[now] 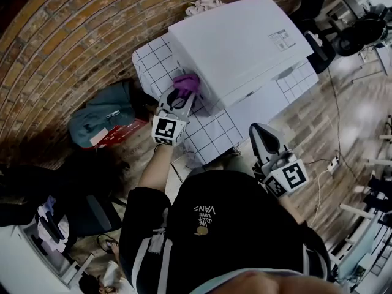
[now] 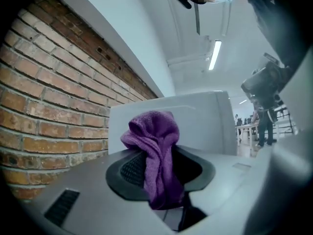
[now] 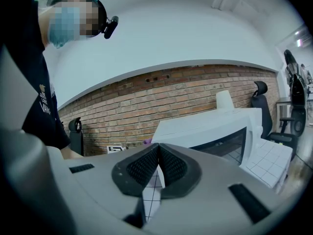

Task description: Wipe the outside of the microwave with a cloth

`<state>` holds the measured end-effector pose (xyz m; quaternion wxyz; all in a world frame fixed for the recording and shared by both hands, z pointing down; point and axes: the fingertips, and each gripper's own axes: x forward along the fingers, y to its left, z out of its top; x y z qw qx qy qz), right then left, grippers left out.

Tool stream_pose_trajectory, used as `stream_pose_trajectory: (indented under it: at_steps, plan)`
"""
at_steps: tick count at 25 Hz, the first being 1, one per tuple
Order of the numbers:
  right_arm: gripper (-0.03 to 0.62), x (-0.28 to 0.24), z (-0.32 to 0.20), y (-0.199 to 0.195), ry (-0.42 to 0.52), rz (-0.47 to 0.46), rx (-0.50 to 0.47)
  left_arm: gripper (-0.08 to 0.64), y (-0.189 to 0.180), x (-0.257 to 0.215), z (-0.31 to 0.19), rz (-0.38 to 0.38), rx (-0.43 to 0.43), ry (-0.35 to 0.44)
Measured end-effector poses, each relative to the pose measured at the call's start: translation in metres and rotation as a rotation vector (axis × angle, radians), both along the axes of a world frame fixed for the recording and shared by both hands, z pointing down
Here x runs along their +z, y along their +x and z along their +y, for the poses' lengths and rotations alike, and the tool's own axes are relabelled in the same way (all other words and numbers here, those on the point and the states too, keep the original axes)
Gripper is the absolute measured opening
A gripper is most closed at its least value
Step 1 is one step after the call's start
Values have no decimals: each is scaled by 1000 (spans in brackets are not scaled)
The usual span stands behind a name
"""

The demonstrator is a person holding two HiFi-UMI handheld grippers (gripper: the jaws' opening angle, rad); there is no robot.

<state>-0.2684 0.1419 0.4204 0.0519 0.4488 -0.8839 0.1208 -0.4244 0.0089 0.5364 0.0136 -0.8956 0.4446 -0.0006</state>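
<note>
Cloth (image 2: 154, 146), purple and bunched, sits clamped in the left tongs (image 1: 182, 98) at the side wall of the white microwave (image 1: 239, 41) on the tiled bench (image 1: 214, 130), beside a brick wall (image 1: 73, 35). The right tongs (image 3: 157, 156) hang closed with nothing between them, near the bench's front edge, apart from the microwave

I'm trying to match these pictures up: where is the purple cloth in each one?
Head view: cloth upper middle, beside the microwave.
Left gripper view: cloth centre, pinched in the left hand-held gripper.
Right gripper view: tiny purple sliver left of the microwave.
Shared landmark: the white microwave.
</note>
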Motion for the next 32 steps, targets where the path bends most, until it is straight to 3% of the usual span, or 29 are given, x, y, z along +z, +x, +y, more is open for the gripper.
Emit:
stream_pose_trajectory:
  at_steps: [7,18,22,26,32]
  plan:
    - [-2,-1,-5,20,-4,-1,59,143,-38,-11,-73,-69,-57,24]
    - [-2,3,-8,39,-25,24,114,143,-80,4,-129,10,-213,-59]
    - [-3,2,-11,36,-25,17,100,143,-77,0,-114,34,-210,-43]
    - [-2,3,-14,29,-26,5,68,143,-55,7,-64,-8,-127,-31]
    - [-2,0,-15,7,-17,-45,6,143,-7,49,33,-12,-5,-138]
